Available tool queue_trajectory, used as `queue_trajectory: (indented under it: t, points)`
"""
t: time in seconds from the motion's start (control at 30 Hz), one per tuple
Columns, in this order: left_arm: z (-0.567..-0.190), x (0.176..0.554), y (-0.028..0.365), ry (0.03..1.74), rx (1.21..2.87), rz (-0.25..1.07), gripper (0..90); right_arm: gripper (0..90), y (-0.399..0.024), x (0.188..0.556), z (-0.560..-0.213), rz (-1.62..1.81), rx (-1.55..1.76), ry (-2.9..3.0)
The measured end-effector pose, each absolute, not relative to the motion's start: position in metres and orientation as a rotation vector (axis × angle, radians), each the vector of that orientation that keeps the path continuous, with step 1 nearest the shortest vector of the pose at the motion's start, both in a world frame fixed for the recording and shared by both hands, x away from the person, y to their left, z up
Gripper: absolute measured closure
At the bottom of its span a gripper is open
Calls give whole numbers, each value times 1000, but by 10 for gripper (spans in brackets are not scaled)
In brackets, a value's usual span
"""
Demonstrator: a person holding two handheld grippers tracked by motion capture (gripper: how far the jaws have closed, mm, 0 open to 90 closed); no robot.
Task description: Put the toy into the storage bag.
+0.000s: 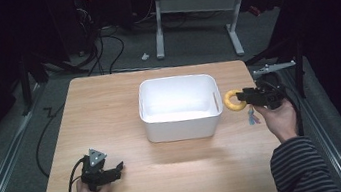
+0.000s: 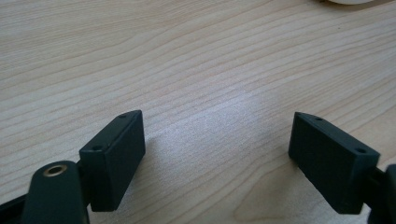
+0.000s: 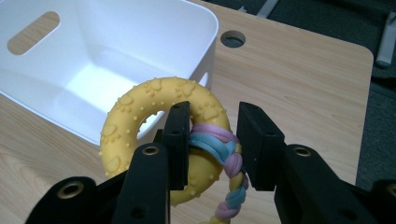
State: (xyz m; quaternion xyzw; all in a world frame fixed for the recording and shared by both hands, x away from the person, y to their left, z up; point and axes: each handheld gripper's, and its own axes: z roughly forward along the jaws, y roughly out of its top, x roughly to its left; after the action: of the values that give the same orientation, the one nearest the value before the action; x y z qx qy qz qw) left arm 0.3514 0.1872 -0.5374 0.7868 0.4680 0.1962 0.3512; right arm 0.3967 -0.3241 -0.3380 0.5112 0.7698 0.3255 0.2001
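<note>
From the high view, the white plastic bin (image 1: 180, 105) sits mid-table and serves as my landmark. Just off its right wall the right gripper (image 1: 245, 96) carries a yellow ring toy (image 1: 232, 100), lifted clear of the wooden table (image 1: 110, 109), with a pastel braided rope (image 1: 251, 117) dangling beneath the hand. Well away from the bin, toward its near left, the left gripper (image 1: 113, 172) rests low over the table with nothing in it.

In the left gripper view, the two black jaws stand wide apart over bare wood (image 2: 196, 70); the bin's base just peeks in at the top edge (image 2: 350, 1).

In the right gripper view, the jaws are closed on the ring toy (image 3: 140, 112) where the braided rope (image 3: 219, 149) is knotted through it, one jaw inside the ring's hole and the other outside on the knot. The bin's open mouth (image 3: 93, 70) lies just beyond and to the left of the toy, its near rim below the ring.

I judge this the carry step: the toy is picked up and about to go into the bin. The next move calls for carrying it over the bin's right rim, high enough that the hanging rope clears the edge, then parting the jaws over the bin's floor.
</note>
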Motion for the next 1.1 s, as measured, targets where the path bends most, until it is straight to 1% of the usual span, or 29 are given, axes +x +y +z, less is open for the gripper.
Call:
queue_trajectory:
  t: [0.47,1.1]
  points:
    - [-537,351,187,1211,2038,509,190,660,-304,406,-321,933,1374,2170]
    - [-537,351,187,1211,2038,509,190,660,-287,420,-315,938,1353,2195]
